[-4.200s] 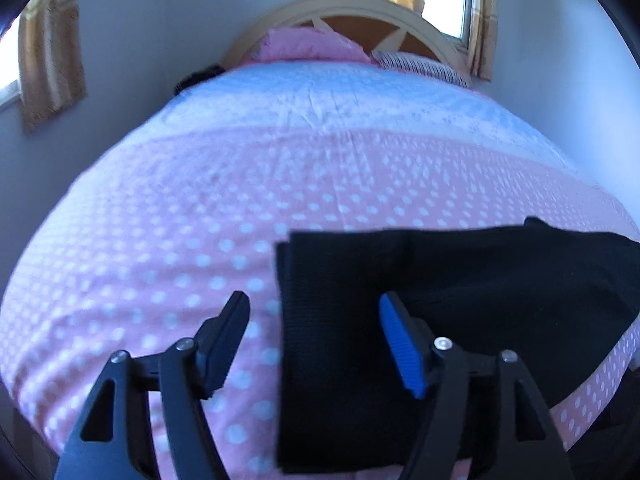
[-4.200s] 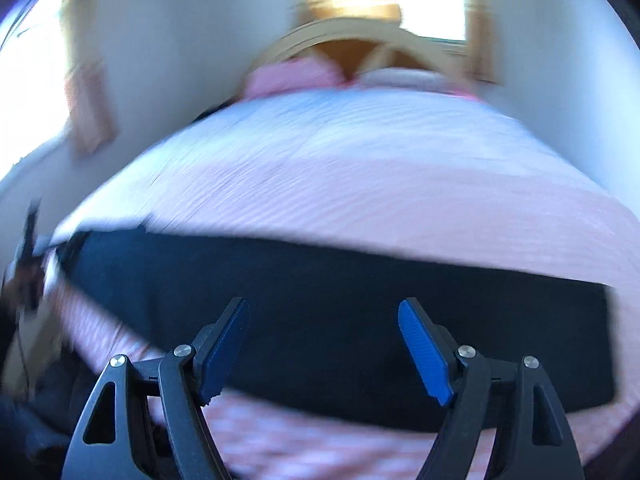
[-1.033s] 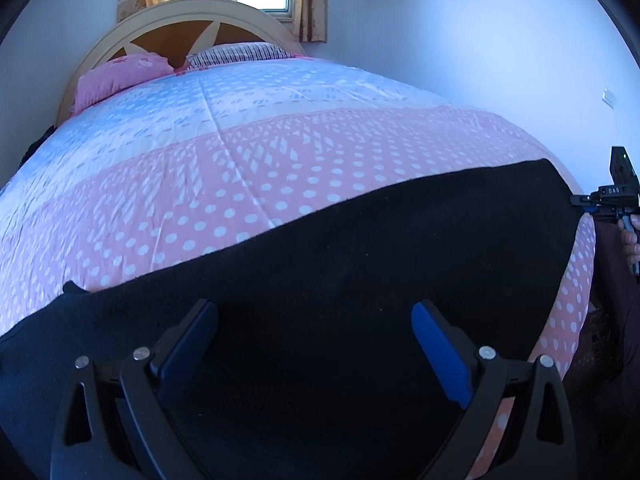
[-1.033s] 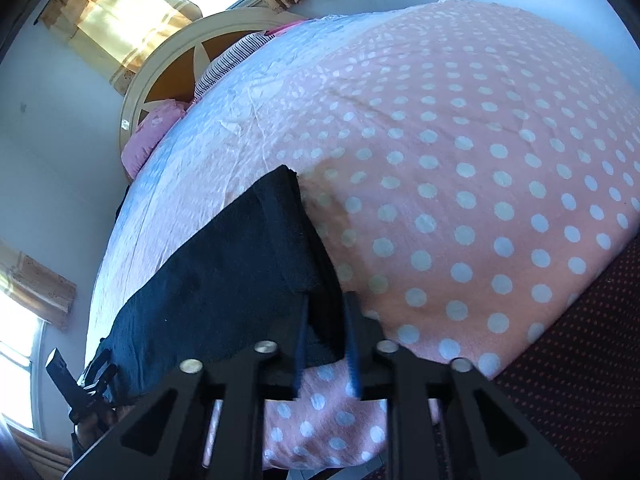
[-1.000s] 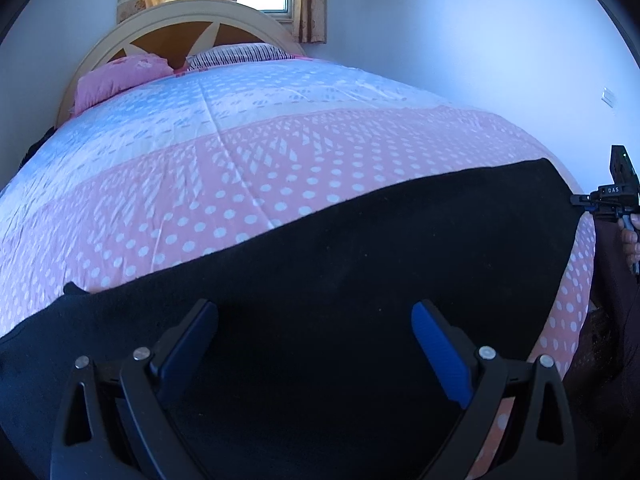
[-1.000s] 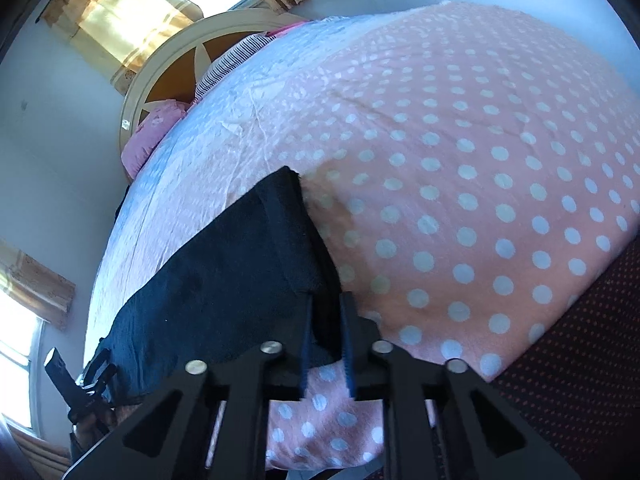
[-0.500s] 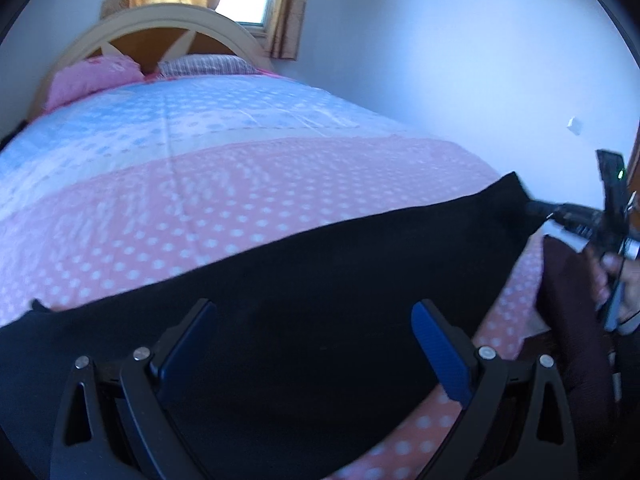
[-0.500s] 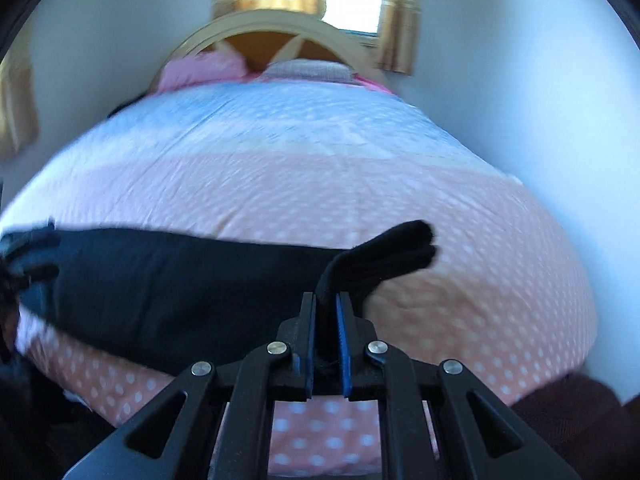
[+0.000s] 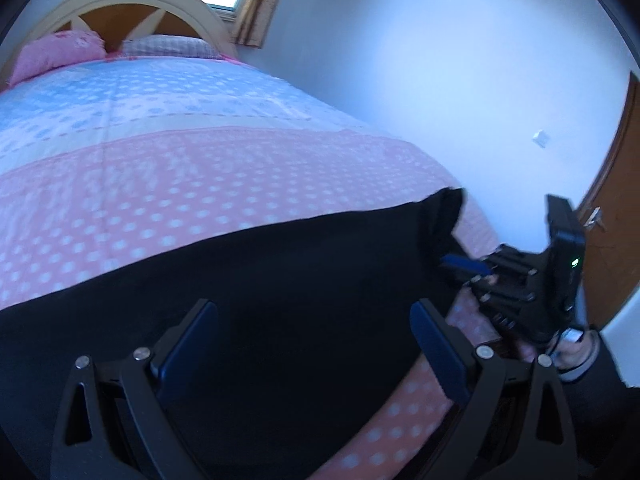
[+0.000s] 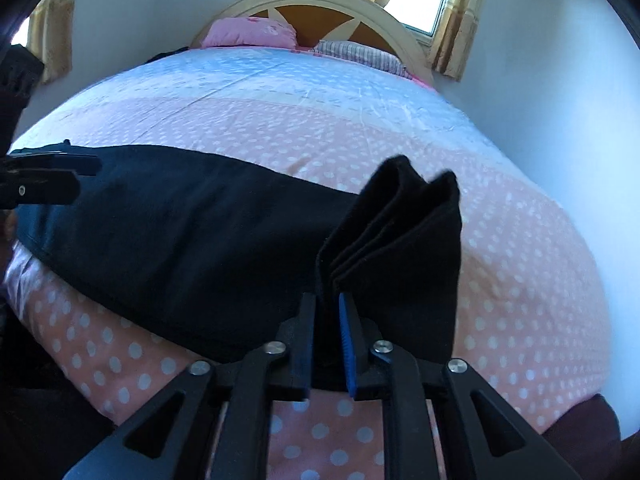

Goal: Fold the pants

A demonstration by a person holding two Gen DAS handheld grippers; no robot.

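Black pants (image 9: pixel 280 300) lie stretched across the foot of a pink dotted bed. My right gripper (image 10: pixel 326 344) is shut on the pants' right end (image 10: pixel 400 240), which stands lifted off the bedspread in stacked layers. In the left wrist view the right gripper (image 9: pixel 460 264) shows at the pants' far right end, held by a hand. My left gripper (image 9: pixel 316 344) hovers open over the middle of the pants, nothing between its fingers; it also shows at the left edge of the right wrist view as the left gripper (image 10: pixel 60 176) near the pants' other end.
The bedspread (image 10: pixel 320 112) turns from pink to pale blue toward the arched headboard (image 10: pixel 320 4), with a pink pillow (image 10: pixel 248 32) and a striped pillow (image 10: pixel 356 54). A white wall (image 9: pixel 440 80) runs along the bed's right side; a wooden door (image 9: pixel 616 200) stands beyond.
The right gripper has raised the pants' end higher off the bed and carried it leftward. The left gripper has swung its view to the right while staying open over the pants.
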